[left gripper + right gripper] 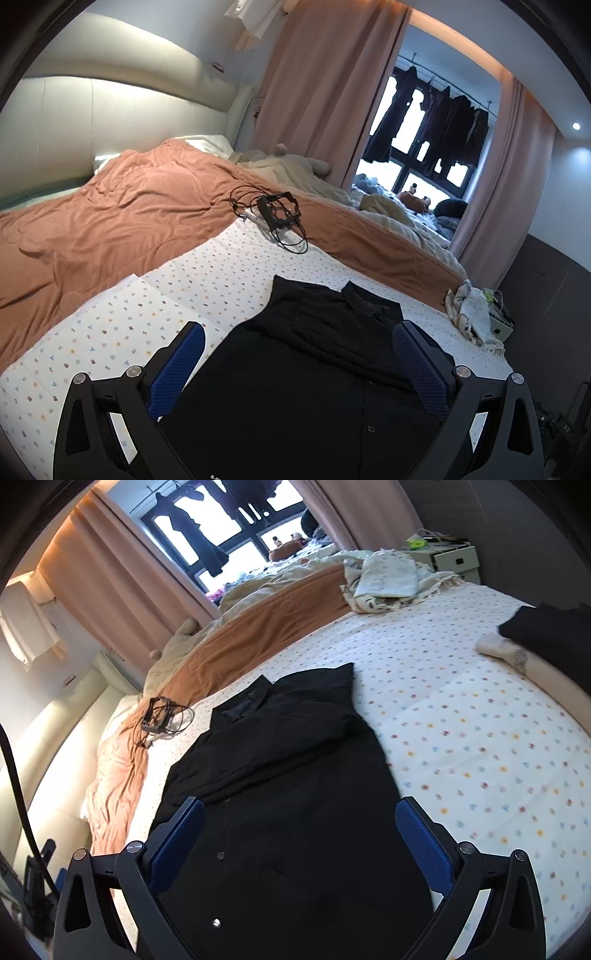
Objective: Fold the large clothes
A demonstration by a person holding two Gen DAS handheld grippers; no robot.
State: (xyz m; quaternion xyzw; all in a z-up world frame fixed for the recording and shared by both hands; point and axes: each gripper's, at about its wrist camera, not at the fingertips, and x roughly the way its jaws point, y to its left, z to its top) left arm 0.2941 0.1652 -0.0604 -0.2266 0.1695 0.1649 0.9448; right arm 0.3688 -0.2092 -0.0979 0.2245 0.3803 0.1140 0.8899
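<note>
Black button-front shirt (317,369), partly folded with its sleeves turned in over the front, is lying flat on the white dotted bedsheet (207,280), its collar pointing away from the fingers and its hem nearest them. Left gripper (299,369) is hovering above the lower half of the shirt, its blue-padded fingers (177,369) standing spread wide with nothing pinched between them. Right gripper (301,849) is likewise hanging over the shirt's lower front, fingers (424,845) released and apart, the dark cloth showing in the gap. Beyond the fingertips a black bracket with looped cables (277,214) is resting at the edge of a rust-orange blanket (110,221).
</note>
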